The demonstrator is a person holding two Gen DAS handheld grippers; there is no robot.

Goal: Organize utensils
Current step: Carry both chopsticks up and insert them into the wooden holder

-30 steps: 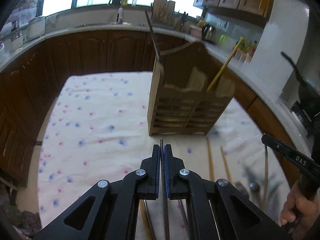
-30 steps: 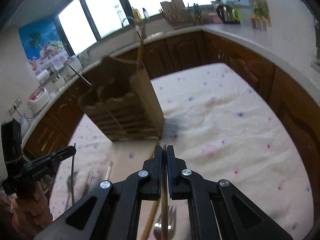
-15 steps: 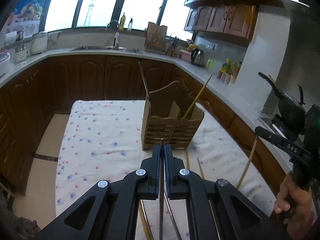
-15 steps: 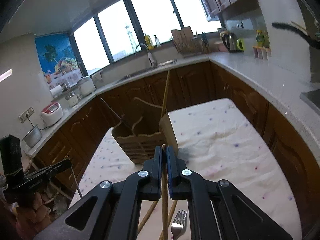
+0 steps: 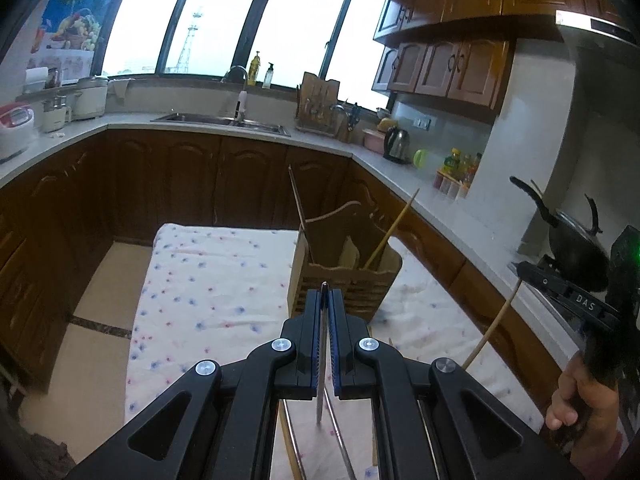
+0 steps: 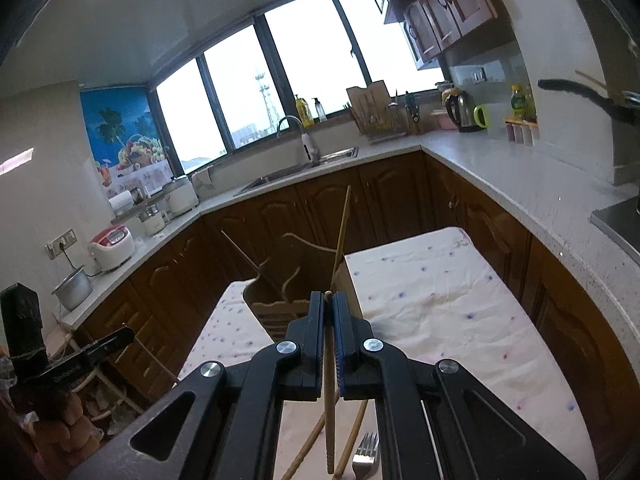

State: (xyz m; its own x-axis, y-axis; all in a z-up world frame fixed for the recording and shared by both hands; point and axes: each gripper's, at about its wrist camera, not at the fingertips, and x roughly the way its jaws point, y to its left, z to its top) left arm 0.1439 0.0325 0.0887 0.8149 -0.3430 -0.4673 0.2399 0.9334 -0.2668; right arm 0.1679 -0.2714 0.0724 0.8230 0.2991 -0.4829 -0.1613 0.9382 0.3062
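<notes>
A: On the worktop [image 5: 224, 292], your wooden utensil holder [image 5: 346, 280] stands upright on the flowered cloth with two sticks in it already, a dark thin one [image 5: 298, 204] leaning left and a pale wooden one [image 5: 390, 230] leaning right. So you're partly done.

B: What do I have in hand?

A: Your left tongs [image 5: 325, 300] are clamped on a thin metal stick [image 5: 321, 360], tip poking just past the pads. Your right tongs [image 6: 328, 300] are clamped on a wooden chopstick [image 6: 329, 400]. Both are lifted off the cloth and aimed toward the holder, neither is in it yet.

B: What's left after those two?

A: More pieces lie on the cloth under your tongs. The right view shows a fork [image 6: 366, 450] and a couple of wooden sticks [image 6: 308, 444]. The left view shows thin metal rods [image 5: 340, 440] below the tongs. Call it under halfway, my guess.

B: Anything you can't read?

A: Plenty. The tong bodies cover the near cloth, so I can't count what remains. The holder's compartments are mostly hidden behind the pads, and I can't say which slot holds which stick. Your left tongs show small at the right view's edge [image 6: 100, 344], and your right tongs at the left view's edge [image 5: 568, 292] trail a pale stick; no grip detail is readable from there.
</notes>
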